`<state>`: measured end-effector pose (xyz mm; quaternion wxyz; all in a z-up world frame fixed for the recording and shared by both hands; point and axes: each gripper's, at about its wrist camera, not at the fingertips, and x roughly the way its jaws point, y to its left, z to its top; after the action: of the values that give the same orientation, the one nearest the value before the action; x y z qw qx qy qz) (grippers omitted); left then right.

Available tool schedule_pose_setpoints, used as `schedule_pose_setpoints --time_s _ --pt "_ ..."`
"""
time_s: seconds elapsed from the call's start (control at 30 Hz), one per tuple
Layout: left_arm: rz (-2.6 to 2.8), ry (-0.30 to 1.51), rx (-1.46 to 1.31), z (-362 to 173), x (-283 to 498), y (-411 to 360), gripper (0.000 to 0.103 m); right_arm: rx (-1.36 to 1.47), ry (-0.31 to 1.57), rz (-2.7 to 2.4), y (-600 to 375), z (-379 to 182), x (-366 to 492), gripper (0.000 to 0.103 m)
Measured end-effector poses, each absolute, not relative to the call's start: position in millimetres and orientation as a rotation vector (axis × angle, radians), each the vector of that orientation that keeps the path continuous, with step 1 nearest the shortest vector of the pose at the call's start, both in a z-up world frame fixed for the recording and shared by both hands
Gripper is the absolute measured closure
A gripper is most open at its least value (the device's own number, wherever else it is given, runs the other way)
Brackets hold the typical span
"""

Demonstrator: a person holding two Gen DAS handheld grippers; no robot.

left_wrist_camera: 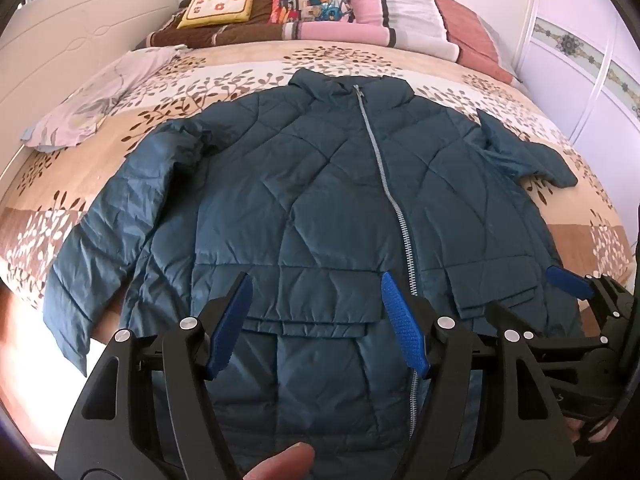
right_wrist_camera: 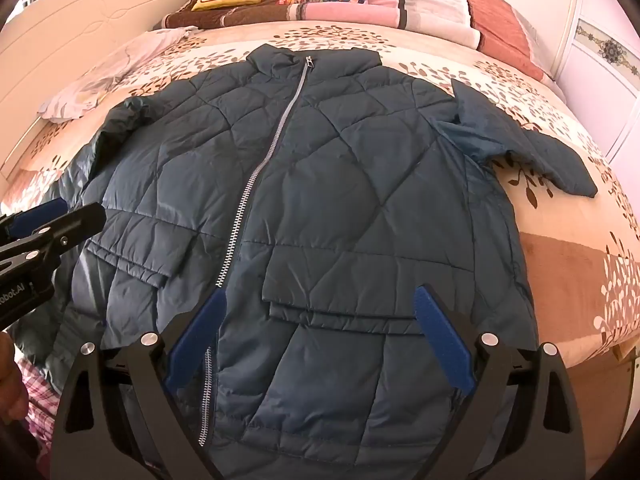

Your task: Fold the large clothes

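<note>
A dark teal quilted jacket (left_wrist_camera: 320, 184) lies flat and face up on the bed, zipped, collar at the far end. It also shows in the right wrist view (right_wrist_camera: 340, 184). Its left sleeve (left_wrist_camera: 92, 264) hangs toward the near left edge. Its right sleeve (left_wrist_camera: 532, 152) is bent outward. My left gripper (left_wrist_camera: 316, 284) is open above the hem's left half, holding nothing. My right gripper (right_wrist_camera: 322, 292) is open above the hem's right half, holding nothing. The right gripper also shows at the right edge of the left wrist view (left_wrist_camera: 568, 284).
The bed (left_wrist_camera: 440, 72) has a floral beige cover. A pale pillow (left_wrist_camera: 100, 96) lies at the far left. Folded blankets and cushions (left_wrist_camera: 320, 12) are stacked at the far end. A white headboard (left_wrist_camera: 60, 48) stands at left, a wardrobe (left_wrist_camera: 592, 60) at right.
</note>
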<state>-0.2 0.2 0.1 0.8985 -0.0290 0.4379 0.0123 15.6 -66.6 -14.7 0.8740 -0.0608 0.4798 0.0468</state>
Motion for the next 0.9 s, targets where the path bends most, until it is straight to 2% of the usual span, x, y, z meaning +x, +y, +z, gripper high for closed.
schedule_pose_setpoints --time_s 0.9 --pt "0.029 0.919 -0.058 -5.0 0.2 4.3 0.036 -0.101 1.022 0.096 -71.0 -19.9 17.2 0.011"
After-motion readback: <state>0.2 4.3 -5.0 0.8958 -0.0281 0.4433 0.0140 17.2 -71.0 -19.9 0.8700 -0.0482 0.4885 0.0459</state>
